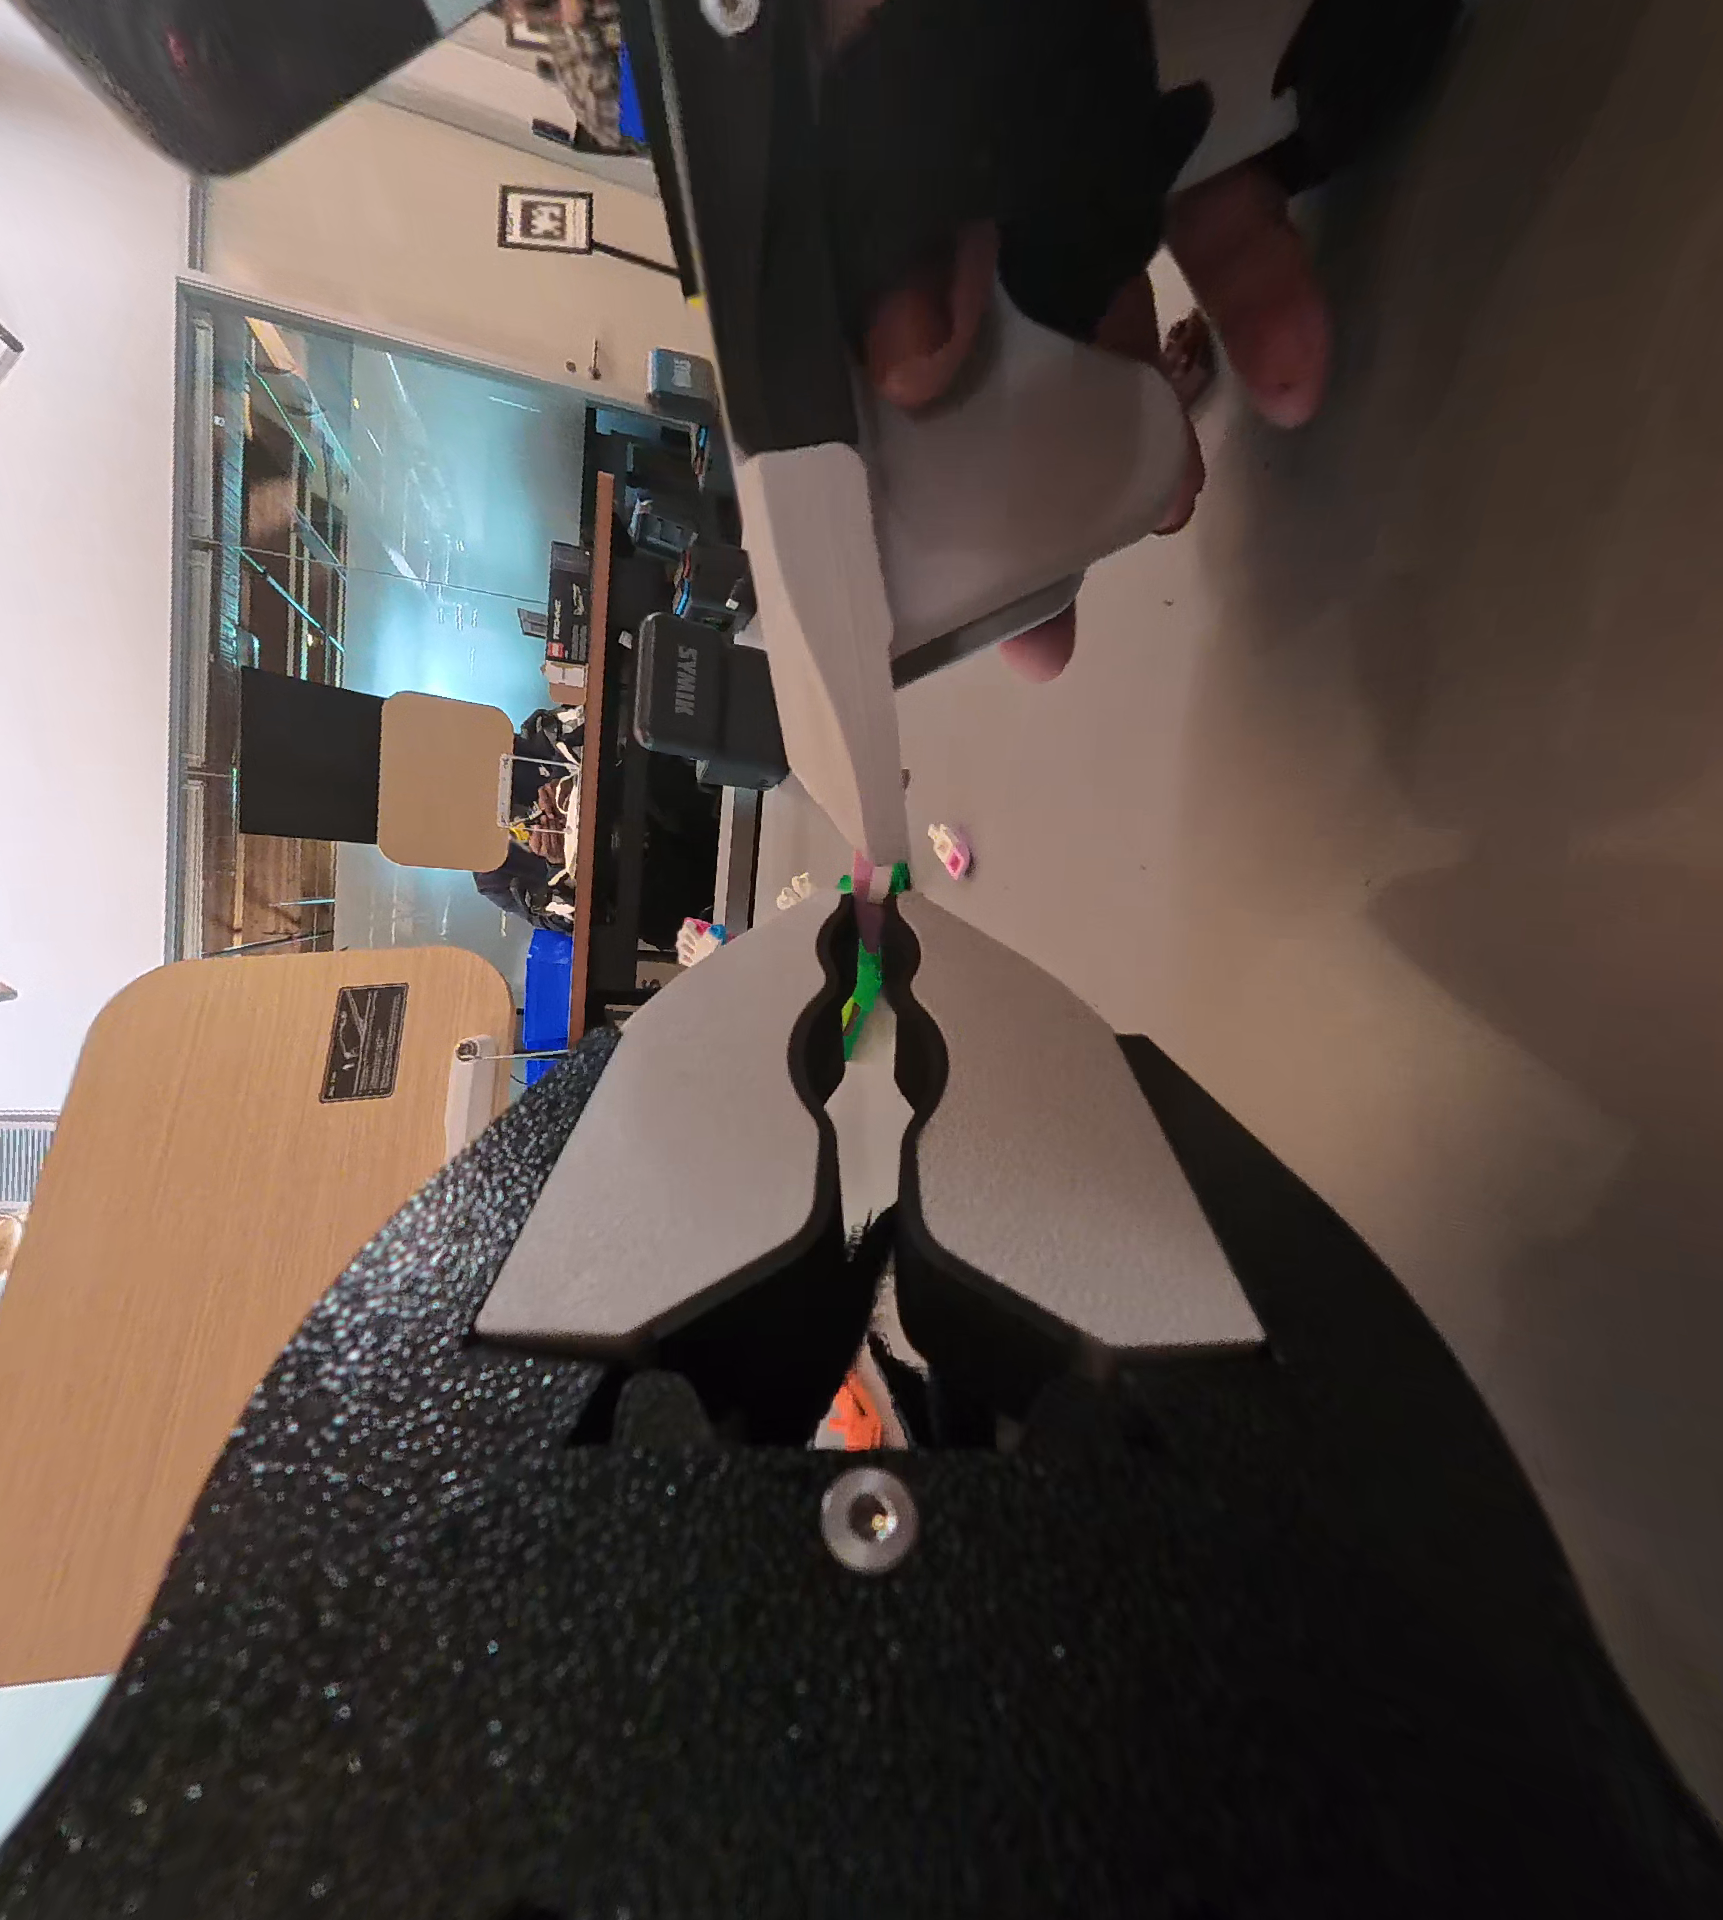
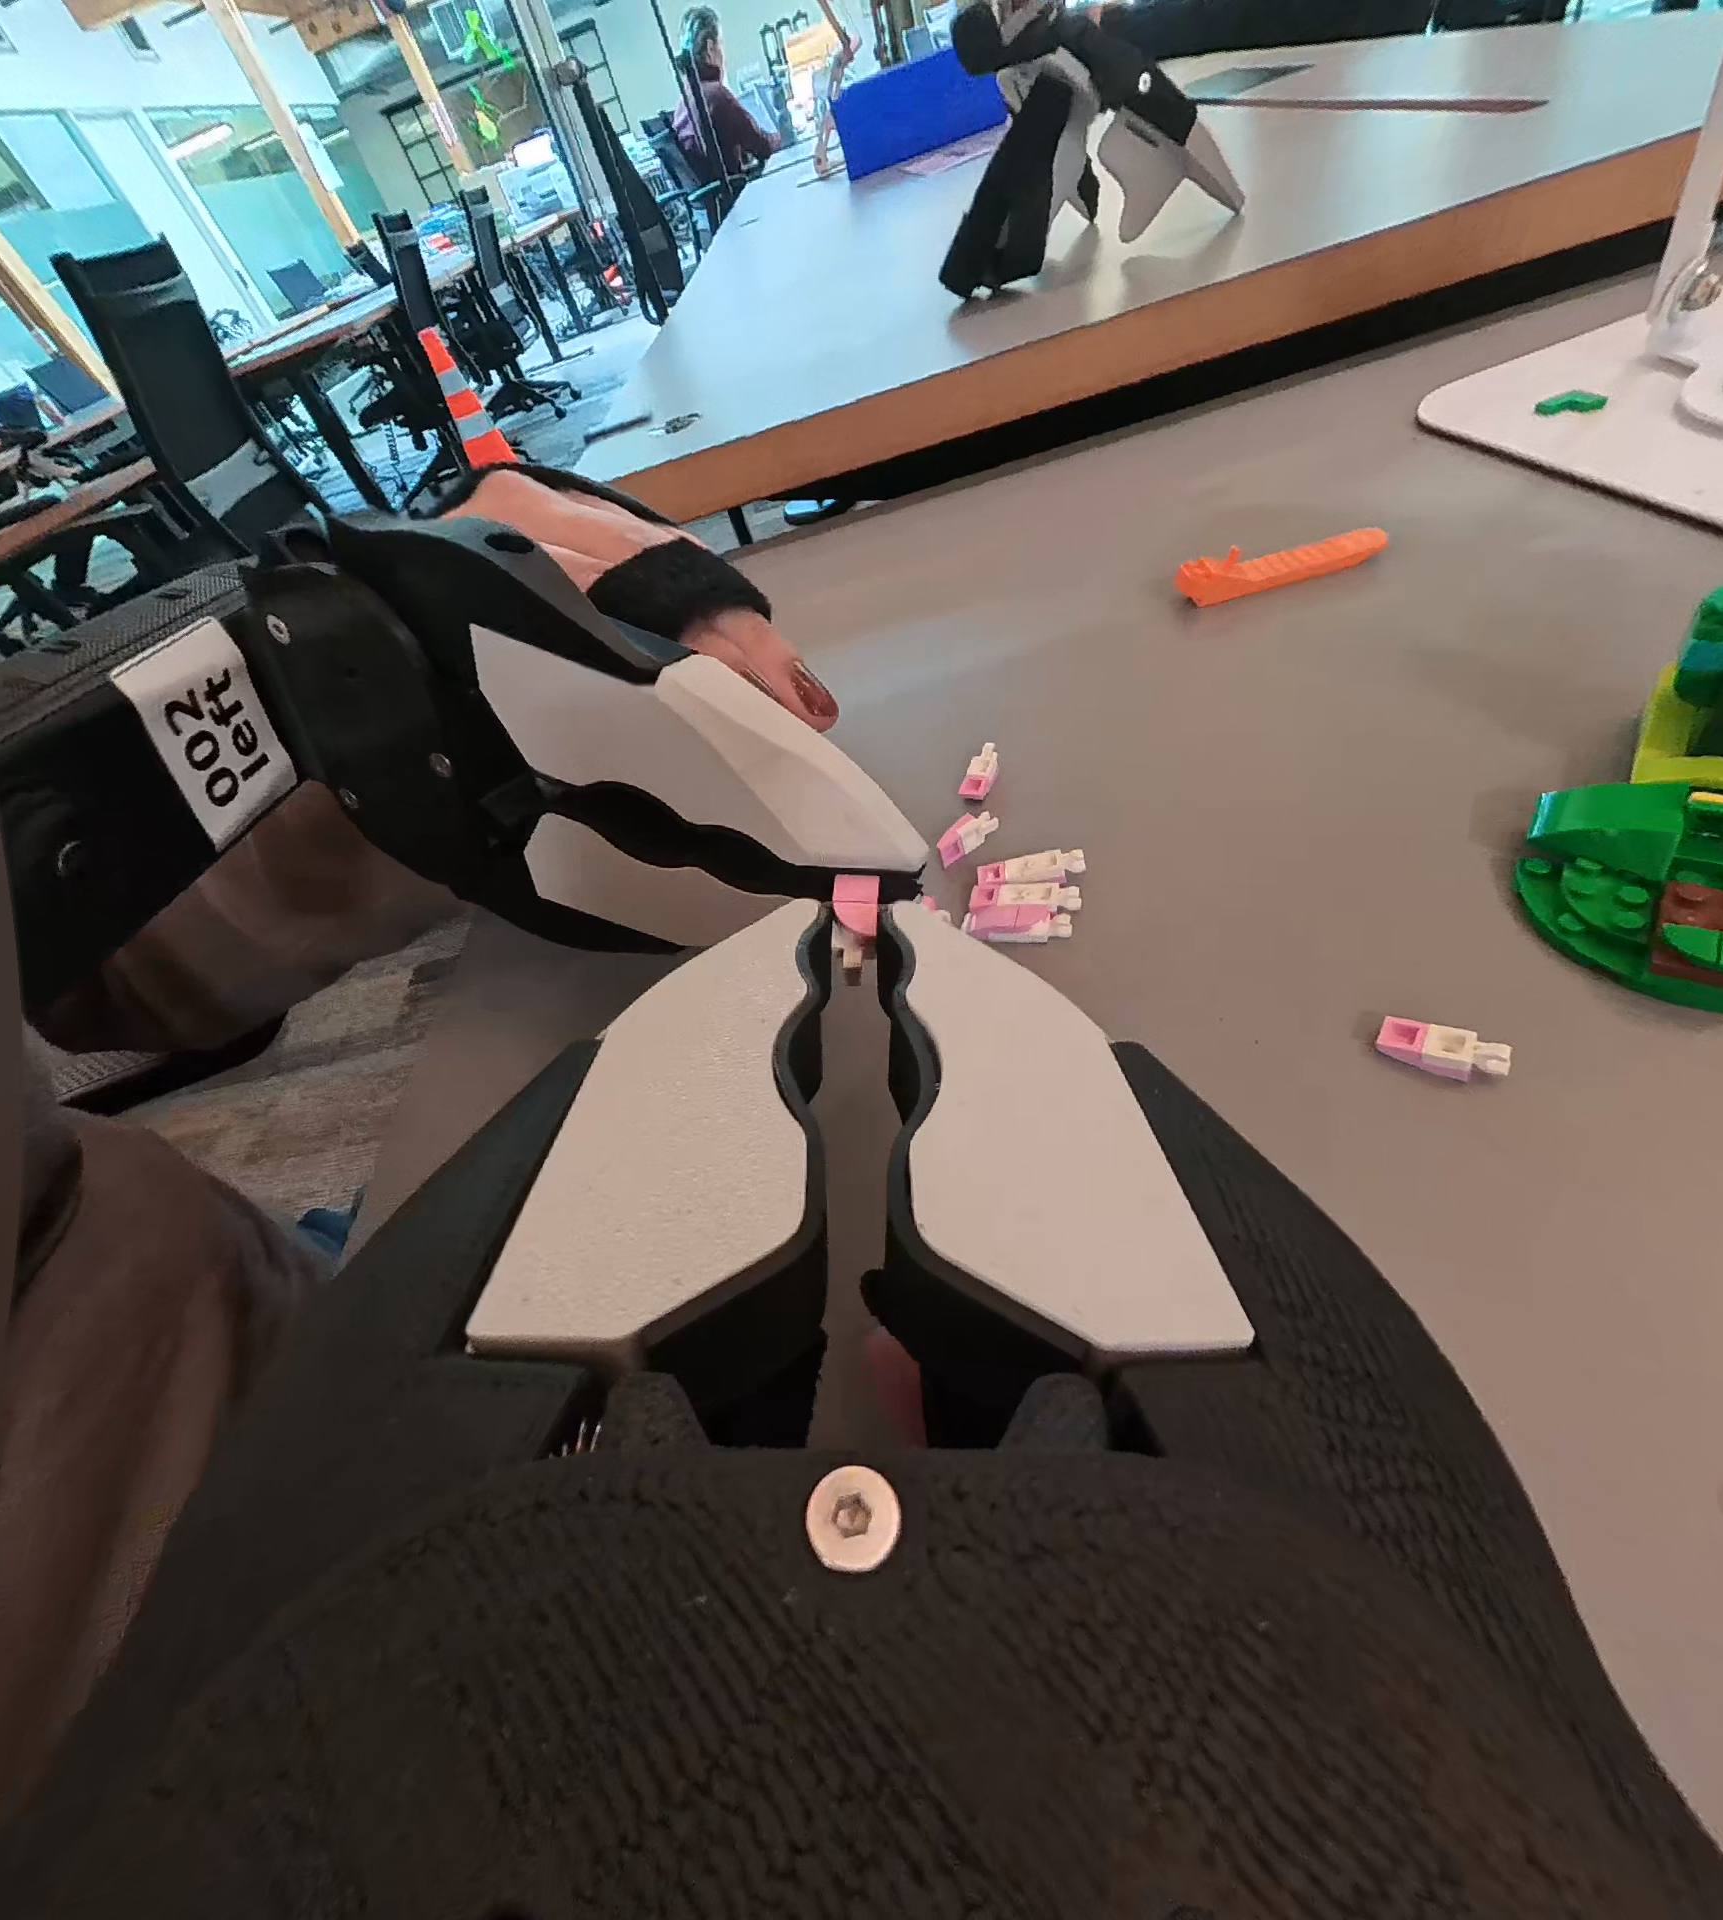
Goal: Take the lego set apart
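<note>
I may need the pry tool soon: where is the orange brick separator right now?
In the right wrist view, the orange brick separator lies flat on the grey table, upper right, beyond the loose pink and white pieces and left of the green lego build.

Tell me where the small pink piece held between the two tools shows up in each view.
Left wrist view: the pink piece sits just above centre, at the tip of the left tool, met by the right tool's tip from above.
Right wrist view: the piece is at centre, at the tip of the right tool.
Shared landmark: the loose pink and white bricks on the table.
</note>
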The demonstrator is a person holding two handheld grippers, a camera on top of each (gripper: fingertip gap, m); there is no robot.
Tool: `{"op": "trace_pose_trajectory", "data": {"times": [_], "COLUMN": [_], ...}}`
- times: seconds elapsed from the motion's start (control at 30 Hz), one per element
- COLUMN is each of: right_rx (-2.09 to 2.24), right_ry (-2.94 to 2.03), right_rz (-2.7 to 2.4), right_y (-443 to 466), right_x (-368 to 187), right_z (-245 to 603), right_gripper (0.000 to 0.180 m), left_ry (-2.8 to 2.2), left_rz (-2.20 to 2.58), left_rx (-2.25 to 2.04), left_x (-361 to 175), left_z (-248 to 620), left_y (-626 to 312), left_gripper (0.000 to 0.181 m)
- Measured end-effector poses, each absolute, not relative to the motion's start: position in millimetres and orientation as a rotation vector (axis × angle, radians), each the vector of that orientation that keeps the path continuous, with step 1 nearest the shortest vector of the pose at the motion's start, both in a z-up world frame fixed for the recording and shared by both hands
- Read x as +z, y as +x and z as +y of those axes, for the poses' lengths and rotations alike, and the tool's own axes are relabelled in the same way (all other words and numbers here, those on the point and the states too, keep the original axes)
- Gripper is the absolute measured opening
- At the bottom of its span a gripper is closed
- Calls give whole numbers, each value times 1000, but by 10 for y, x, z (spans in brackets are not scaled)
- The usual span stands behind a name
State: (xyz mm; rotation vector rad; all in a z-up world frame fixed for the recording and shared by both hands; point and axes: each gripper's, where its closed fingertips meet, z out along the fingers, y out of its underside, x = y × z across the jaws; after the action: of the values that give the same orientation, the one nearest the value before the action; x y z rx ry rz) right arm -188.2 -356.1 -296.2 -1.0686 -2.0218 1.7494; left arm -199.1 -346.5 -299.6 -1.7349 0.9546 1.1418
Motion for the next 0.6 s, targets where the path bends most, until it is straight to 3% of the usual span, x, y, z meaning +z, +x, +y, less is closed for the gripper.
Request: {"op": "trace_pose_trajectory", "data": {"times": [0.6], "right_rx": [1753], "right_ry": [-1035], "right_rz": [-1981], "right_y": [-1887], "right_x": [-2906], "right_z": [-3526], "right_gripper": [7], "left_ry": [-1752], "left_rz": [934], "left_rx": [1134], "left_x": [-2987], "left_z": [-3471], "left_y": [-2014], "left_gripper": [4]}}
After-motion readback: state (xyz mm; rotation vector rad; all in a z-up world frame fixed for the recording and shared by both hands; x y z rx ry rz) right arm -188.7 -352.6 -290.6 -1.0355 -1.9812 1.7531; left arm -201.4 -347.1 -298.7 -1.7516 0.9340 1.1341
